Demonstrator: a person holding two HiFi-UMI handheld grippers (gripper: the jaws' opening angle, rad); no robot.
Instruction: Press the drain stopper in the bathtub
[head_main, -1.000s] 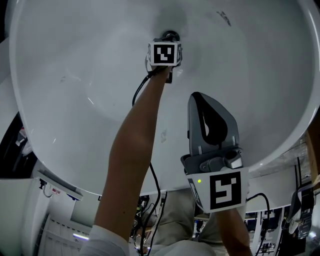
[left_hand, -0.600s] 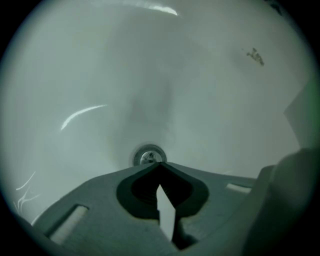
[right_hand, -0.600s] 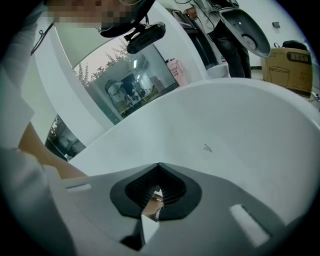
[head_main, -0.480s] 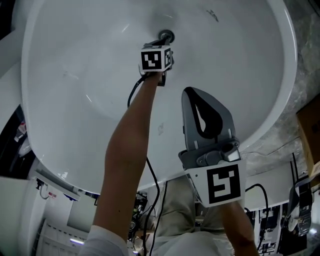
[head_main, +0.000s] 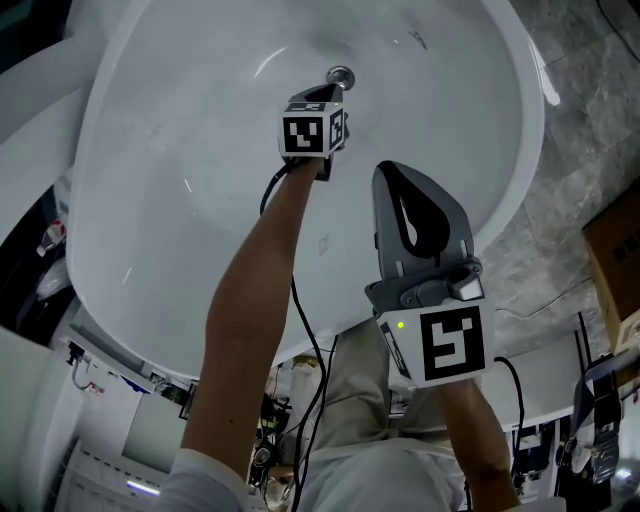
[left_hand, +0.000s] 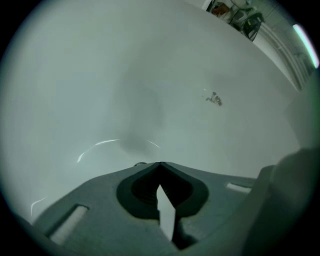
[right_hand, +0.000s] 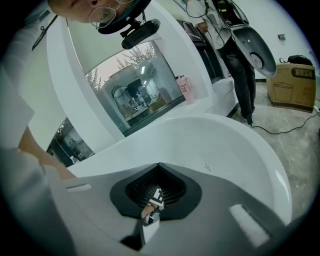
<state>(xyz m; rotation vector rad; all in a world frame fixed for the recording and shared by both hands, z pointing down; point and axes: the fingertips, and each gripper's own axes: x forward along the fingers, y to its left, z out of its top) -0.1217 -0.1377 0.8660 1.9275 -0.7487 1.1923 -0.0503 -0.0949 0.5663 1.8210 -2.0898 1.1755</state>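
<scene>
Both sets of jaws are closed tip to tip with nothing between them. In the left gripper view, the left gripper (left_hand: 160, 165) has its tips meeting at lower centre. Only bare white tub wall lies beyond, and a tiny sliver peeks over the tips that may be the stopper edge, not sure. The right gripper (right_hand: 159, 167) is pinched the same way and empty, and through its gap the other gripper's marker cube shows.

In the head view, the drain stopper (head_main: 340, 75), a small round metal cap, sits at upper centre on the floor of the bathtub (head_main: 190, 200). The left gripper's tips are just below it in the frame. Touching or a hair apart, can't tell. The right gripper sits mid-frame, well back from the drain. A dark scuff (head_main: 418, 38) marks the tub wall at upper right.

Step in hand looks like the press itself, or lining up for it. To do it well:
- Keep the left jaws closed so they make one blunt tip.
- Centre that tip over the cap.
- Push straight down, not at a slant, since the metal looks slick and the tip could skid off.
- Keep the right gripper parked clear.
</scene>
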